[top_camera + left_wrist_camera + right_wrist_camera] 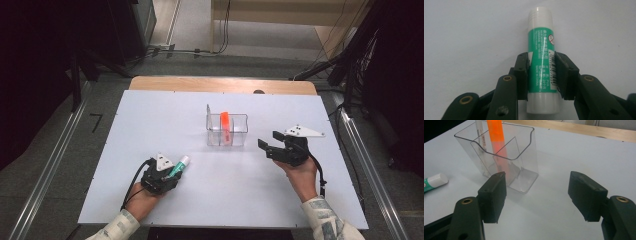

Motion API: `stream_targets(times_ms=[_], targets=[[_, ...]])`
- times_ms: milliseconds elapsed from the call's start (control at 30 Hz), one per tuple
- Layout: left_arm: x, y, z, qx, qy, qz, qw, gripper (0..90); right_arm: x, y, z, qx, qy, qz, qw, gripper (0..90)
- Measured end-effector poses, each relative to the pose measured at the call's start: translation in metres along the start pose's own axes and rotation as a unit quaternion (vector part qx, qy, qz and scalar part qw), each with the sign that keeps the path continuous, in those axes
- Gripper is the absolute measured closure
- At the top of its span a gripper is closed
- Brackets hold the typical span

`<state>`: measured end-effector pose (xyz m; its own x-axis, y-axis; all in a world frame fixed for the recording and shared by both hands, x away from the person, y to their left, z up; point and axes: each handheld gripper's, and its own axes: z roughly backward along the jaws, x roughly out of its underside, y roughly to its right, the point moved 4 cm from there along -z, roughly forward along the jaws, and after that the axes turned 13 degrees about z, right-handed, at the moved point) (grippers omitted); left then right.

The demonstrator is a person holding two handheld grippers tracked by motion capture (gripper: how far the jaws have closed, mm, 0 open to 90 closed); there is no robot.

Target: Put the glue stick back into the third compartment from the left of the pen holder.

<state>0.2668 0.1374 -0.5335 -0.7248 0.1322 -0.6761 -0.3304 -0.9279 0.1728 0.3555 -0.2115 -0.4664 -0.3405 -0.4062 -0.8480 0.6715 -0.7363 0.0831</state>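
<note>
A green-and-white glue stick (541, 60) lies on the white table, and my left gripper (541, 75) is shut on its middle, both black pads pressed against the label. From above, the glue stick (179, 166) pokes out of the left gripper (167, 176) toward the upper right. A clear plastic organiser (227, 130) stands mid-table with an orange marker (225, 125) upright inside. My right gripper (270, 142) hovers just right of the organiser (501, 155), jaws wide apart with nothing between them. The orange marker (496, 140) and a thin white pen (479, 130) stand in it.
The white table (150, 130) has bare room all round the organiser. A wooden edge (220, 84) runs along its far side. Cables and dark stands line the floor beyond.
</note>
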Motion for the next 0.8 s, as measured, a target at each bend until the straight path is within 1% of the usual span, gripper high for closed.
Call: stream_targets(times_ms=[33,67,167,300,467,533,633,667,800], targets=[[0.000,0.001,0.000,0.002,0.002,0.002,1.0000,65.7,0.000,0.000,0.000,0.000,0.001,0.000,1.0000,29.1],[-0.001,0.002,0.001,0.002,0.004,-0.002,1.0000,65.7,0.000,0.000,0.001,0.001,0.001,0.000,1.0000,29.0],[-0.002,0.005,0.002,0.007,0.013,-0.001,0.9999,65.7,0.000,0.000,0.001,0.000,0.001,-0.001,1.0000,28.4],[-0.004,0.006,0.003,0.007,0.021,-0.001,0.9997,65.7,0.000,0.000,0.000,-0.002,-0.002,-0.001,1.0000,27.7],[-0.008,0.007,0.005,0.015,0.037,0.012,0.9991,65.7,-0.001,-0.003,0.000,-0.005,-0.001,-0.001,1.0000,26.8],[-0.009,0.008,0.006,0.017,0.043,0.012,0.9989,65.7,-0.001,-0.004,0.000,-0.006,0.000,0.000,1.0000,26.8],[-0.010,0.010,0.005,0.014,0.044,0.006,0.9989,65.7,-0.001,-0.004,0.000,-0.009,-0.001,0.000,1.0000,26.8],[-0.010,0.011,0.005,0.016,0.045,0.005,0.9989,65.7,-0.001,-0.005,0.000,-0.009,-0.001,0.000,1.0000,26.8],[-0.012,0.013,0.005,0.017,0.052,0.009,0.9984,65.7,-0.002,-0.006,0.000,-0.010,0.000,0.001,0.9999,26.8]])
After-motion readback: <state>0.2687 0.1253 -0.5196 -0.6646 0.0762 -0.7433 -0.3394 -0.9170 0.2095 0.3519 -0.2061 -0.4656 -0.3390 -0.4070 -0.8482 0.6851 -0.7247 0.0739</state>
